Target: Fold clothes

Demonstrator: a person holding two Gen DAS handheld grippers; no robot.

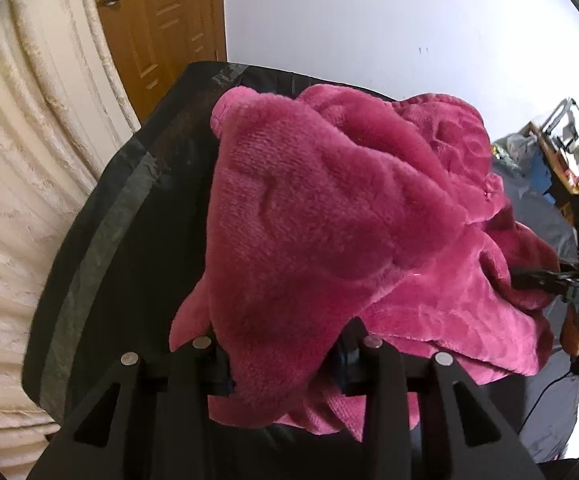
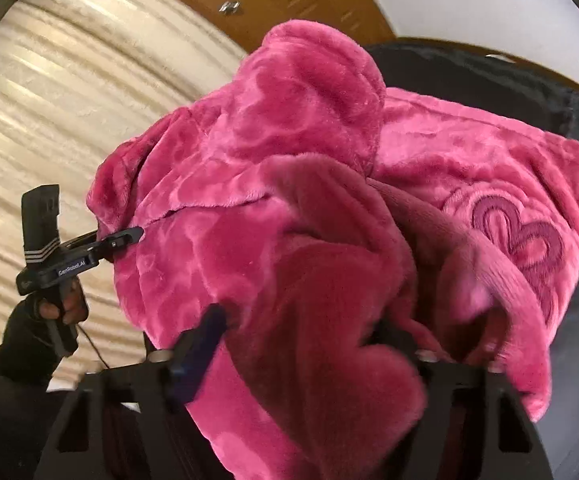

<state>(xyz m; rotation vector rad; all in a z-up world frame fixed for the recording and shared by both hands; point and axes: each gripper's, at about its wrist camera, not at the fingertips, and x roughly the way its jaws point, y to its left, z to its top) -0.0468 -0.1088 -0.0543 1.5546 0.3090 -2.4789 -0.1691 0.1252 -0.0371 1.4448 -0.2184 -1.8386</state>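
Here a black-covered table (image 1: 129, 216) stands by a cream curtain (image 1: 17, 184) and a brown door (image 1: 161, 20), and a bulky pink fleece garment (image 1: 329, 208) lies heaped on it, partly lifted. The left gripper (image 2: 127, 236) is pinching the fleece at one edge, and the right gripper (image 1: 529, 280) is pressed together on another fold; a heart shape (image 2: 517, 236) is stitched into the fabric.

Left wrist view: bare black counter (image 1: 129, 248) open at centre-left. Pink fleece garment (image 1: 329, 208) bunched across centre, blocking both hand-held grippers' fronts. Cream curtain (image 1: 17, 160) bounds left; clutter (image 1: 549, 152) at right edge.
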